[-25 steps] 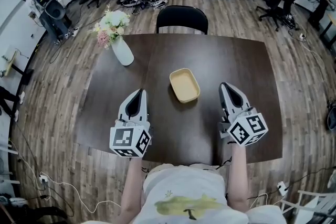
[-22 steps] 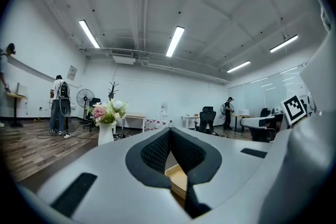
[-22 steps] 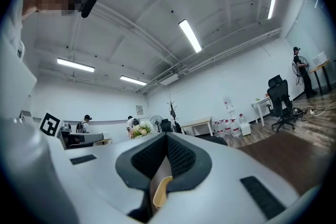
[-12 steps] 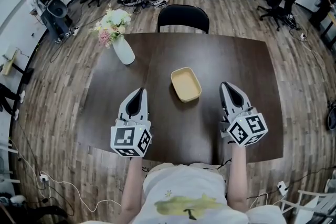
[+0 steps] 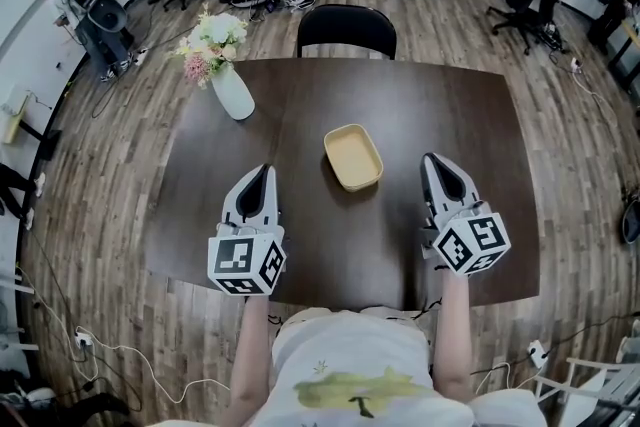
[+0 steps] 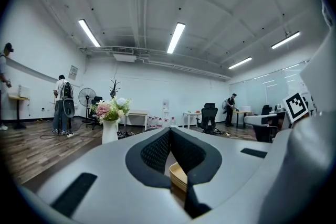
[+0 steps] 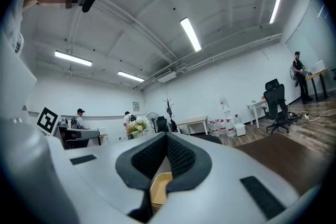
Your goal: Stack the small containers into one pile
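A tan pile of small containers (image 5: pixel 353 157) sits in the middle of the dark table (image 5: pixel 460 115). My left gripper (image 5: pixel 265 172) hovers to its near left, jaws shut and empty. My right gripper (image 5: pixel 433 160) hovers to its near right, also shut with nothing in it. Both are apart from the pile. In the left gripper view the gripper (image 6: pixel 170 131) has its tips together, and the tan containers (image 6: pixel 178 176) show through the hollow behind them. The right gripper view shows the same for its gripper (image 7: pixel 167 136), with the containers (image 7: pixel 159 189) beyond.
A white vase of flowers (image 5: pixel 232 90) stands at the table's far left corner. A black chair (image 5: pixel 347 30) is pushed against the far edge. Office chairs, a fan and water bottles stand on the floor beyond.
The head view has shifted slightly. Both grippers and the container pile stay where they were.
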### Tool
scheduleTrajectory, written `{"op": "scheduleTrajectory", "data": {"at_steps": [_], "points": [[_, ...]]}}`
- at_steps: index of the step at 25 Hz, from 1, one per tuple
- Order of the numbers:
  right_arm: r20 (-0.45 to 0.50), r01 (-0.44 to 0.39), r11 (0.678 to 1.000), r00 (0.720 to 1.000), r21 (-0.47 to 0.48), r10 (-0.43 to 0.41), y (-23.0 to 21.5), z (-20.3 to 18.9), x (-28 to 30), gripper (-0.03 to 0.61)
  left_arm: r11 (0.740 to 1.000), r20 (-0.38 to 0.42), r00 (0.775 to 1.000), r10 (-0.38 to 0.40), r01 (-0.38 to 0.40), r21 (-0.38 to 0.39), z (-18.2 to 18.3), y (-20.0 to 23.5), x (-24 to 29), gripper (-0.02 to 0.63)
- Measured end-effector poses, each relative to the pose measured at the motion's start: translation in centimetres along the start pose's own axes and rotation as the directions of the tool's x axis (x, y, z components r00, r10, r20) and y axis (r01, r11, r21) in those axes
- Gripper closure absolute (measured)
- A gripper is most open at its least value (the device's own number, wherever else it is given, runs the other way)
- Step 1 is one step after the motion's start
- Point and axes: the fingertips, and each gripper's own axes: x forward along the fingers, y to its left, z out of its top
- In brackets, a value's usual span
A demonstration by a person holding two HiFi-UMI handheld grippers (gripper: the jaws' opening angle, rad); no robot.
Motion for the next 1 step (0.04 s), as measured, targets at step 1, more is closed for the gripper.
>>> {"op": "scheduleTrajectory", "data": {"at_steps": [1], "points": [[-0.001,0.004,1.000,1.000,0.000,-0.004,-0.09,-0.21,-0.04,0.557,1.000,0.000,1.000,0.001,-0.001,0.001,-0.16,0.05,-0.01,0.589]]}}
